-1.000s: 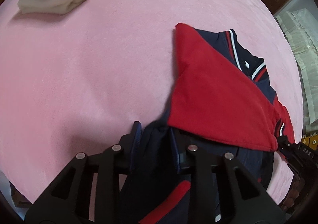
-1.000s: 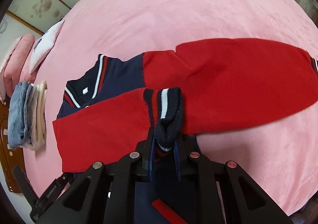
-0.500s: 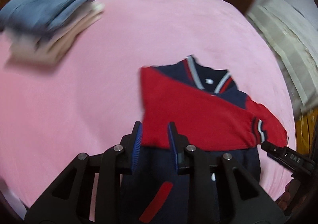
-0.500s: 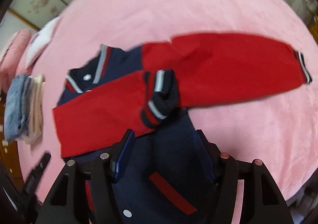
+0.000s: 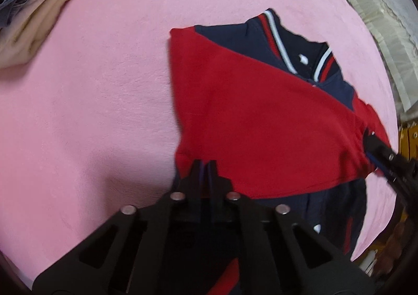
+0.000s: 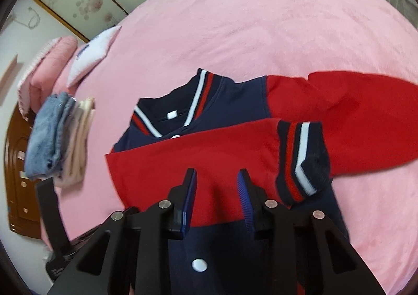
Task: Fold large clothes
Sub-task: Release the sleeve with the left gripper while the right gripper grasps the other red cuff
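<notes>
Jacket (image 6: pixel 235 117), navy in the body with red sleeves and a striped collar, lies spread on the pink bed cover (image 6: pixel 261 20), collar toward the far side and hem toward the near edge. One red sleeve (image 6: pixel 196 156) is folded across the chest, and its navy cuff with red and white stripes (image 6: pixel 300 161) rests just right of the right gripper (image 6: pixel 216 180). The other red sleeve (image 6: pixel 365 117) stretches out to the right over the pink cover.

The right gripper has its jaws parted with nothing between them; the folded sleeve lies just beyond and below its blue-padded fingers (image 6: pixel 189 190), and the navy front with a white snap (image 6: pixel 199 265) sits under its frame.

The left gripper (image 5: pixel 205 166) has its jaws drawn almost together, only a thin slit between them, at the near left edge of the folded sleeve (image 5: pixel 261 117). Whether cloth is pinched in that slit cannot be told. In this view the jacket fills the right half, and the right gripper (image 5: pixel 376 151) shows at the sleeve's right end.

A stack of folded clothes (image 6: pixel 57 140), denim on pale fabric, sits well apart to the far left, near a pink pillow (image 6: pixel 47 59).
</notes>
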Demonstrator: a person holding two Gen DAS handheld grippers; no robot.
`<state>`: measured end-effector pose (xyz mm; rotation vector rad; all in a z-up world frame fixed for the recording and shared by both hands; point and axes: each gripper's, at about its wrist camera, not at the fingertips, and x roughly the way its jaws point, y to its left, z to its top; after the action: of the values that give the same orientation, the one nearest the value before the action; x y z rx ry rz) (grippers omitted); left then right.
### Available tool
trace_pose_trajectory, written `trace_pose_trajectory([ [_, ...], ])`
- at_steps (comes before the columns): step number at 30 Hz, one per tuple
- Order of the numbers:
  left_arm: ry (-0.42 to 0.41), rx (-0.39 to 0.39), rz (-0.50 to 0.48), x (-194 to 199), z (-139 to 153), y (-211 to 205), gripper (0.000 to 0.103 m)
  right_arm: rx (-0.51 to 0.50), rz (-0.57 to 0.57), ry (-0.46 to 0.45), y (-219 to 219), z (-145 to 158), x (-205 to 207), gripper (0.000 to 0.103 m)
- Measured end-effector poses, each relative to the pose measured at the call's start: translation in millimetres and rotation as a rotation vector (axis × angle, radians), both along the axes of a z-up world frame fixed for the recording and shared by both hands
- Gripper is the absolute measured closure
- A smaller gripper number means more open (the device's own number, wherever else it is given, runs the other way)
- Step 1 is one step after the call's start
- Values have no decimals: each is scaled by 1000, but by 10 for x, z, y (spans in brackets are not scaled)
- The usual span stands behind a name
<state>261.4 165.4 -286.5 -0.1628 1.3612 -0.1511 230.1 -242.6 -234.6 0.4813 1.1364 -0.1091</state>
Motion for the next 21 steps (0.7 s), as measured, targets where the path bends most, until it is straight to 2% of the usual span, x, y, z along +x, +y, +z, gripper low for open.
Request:
trace_pose_trajectory([
  [4,13,-37,-23,14,-13,191,102,-100,-8,55,-211,-114,34,69],
  [8,24,-38,-38,22,-21,287,102,-171,-98,115,-531,-230,-58,86],
  [10,21,-38,-41,92,-44,191,102,-227,-172,148,-674,-230,-140,86],
  [13,14,-50,-41,107,34,270,102,-188,-287,130,-889,-173,-299,85],
  [16,-4,-55,-82,78,184,281,102,-79,-444,63,-1122,-112,-529,82],
  [18,-2,-54,-124,25,272,159,102,-35,-548,54,-1256,-106,-681,68],
  [21,21,-61,-140,-95,359,-36,101,26,-627,11,-1404,-86,-850,67],
])
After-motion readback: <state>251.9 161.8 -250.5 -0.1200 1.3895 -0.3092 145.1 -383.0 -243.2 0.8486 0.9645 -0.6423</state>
